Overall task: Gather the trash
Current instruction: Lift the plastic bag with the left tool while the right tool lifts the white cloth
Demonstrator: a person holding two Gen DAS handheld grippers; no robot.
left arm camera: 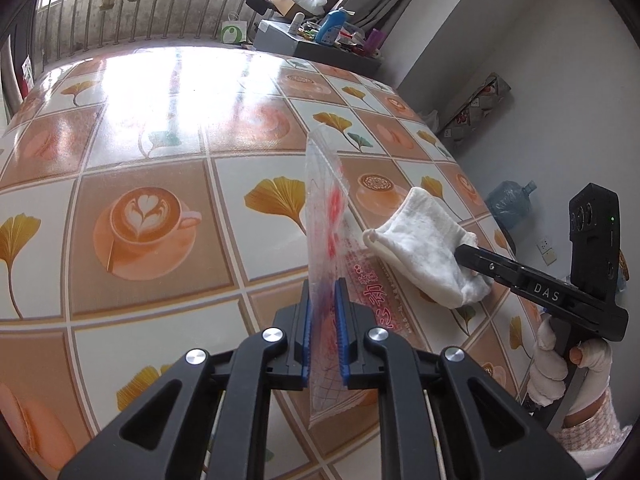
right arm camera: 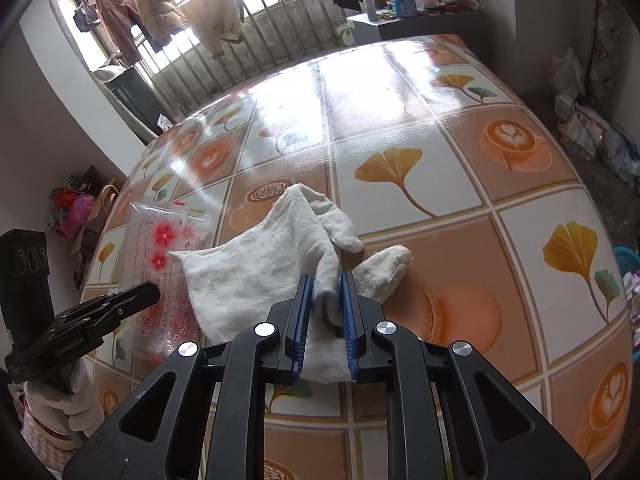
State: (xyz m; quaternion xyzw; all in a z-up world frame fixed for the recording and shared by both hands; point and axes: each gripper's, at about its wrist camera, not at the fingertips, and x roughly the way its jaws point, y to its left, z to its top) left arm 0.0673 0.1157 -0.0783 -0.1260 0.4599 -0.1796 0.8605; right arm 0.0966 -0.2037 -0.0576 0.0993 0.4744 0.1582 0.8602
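My left gripper [left arm camera: 323, 286] is shut on a clear plastic bag [left arm camera: 326, 216] printed with red flowers, held on edge above the table. The bag also shows in the right wrist view [right arm camera: 160, 248], at the left, with the left gripper [right arm camera: 148, 292] on its lower edge. My right gripper [right arm camera: 325, 280] is shut on a white cloth glove [right arm camera: 264, 264] that lies on the table. In the left wrist view the glove [left arm camera: 424, 240] is to the right of the bag, with the right gripper [left arm camera: 464, 254] on its near end.
The table [left arm camera: 160, 160] has a glossy cloth with coffee-cup and ginkgo-leaf squares. A cluttered grey cabinet [left arm camera: 320, 46] stands beyond its far edge by the railed window. A blue water jug [left arm camera: 510, 204] and bags sit on the floor at the right.
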